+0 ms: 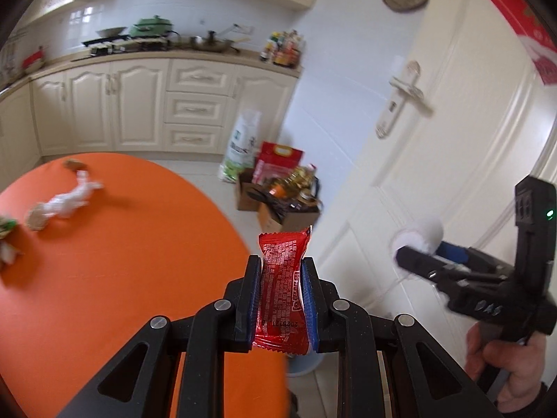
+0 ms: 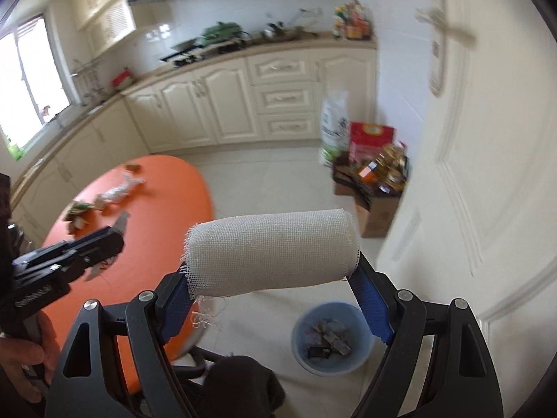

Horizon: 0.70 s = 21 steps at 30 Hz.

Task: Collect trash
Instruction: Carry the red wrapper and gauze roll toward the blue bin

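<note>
Risk: left tongs (image 1: 281, 296) clamped on red wrapper (image 1: 283, 278), right tongs (image 2: 275, 299) clamped endwise on gauze roll (image 2: 273, 252); blue bin (image 2: 332, 339) below right tongs. Early release drops roll on floor; more scraps (image 1: 66, 202) far left on orange surface (image 1: 122, 261).

Bright daylight from window (image 2: 31, 80), bg motion-blurred, prob. fisheye-warped edges.

Both claws are black plastic linkages with silver round screws at the pivots and blue ribbed pads (image 2: 370, 308) on the fingers. The right claw (image 1: 417, 261) body carries a green light (image 1: 550, 213).
</note>
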Motion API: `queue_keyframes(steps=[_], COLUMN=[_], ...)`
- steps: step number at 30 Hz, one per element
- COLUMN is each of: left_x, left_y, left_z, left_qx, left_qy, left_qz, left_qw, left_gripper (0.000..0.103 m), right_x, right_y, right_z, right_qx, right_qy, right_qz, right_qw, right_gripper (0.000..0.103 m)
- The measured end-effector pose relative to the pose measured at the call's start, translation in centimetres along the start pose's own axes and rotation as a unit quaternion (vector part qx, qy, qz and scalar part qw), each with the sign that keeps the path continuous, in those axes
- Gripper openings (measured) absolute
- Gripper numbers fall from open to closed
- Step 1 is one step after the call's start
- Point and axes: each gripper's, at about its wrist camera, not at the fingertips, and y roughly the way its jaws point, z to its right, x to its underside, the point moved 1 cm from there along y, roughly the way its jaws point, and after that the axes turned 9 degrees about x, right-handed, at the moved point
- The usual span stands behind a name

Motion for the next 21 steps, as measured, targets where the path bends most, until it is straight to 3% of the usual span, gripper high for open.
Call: queue_keyframes(steps=[10, 21], left_x=[0.9, -0.7], left_y=[14.1, 30.5], left_z=[6.0, 8.2], left_qx=[0.026, -0.009], left_qy=[0.033, 0.015], left_qz=[-0.121, -0.239], left_qw=[0.9918, 0.9708], left_gripper=[0.019, 0.025], right_x=[7.2, 12.1], right_y=[12.5, 21.3], right_z=[8.4, 12.7], right_qx=[0.053, 0.063], right_qy=[0.064, 0.110], right_qz=[-0.133, -0.211], right_qw=[0.988, 0.969], right_gripper=[0.083, 0.087])
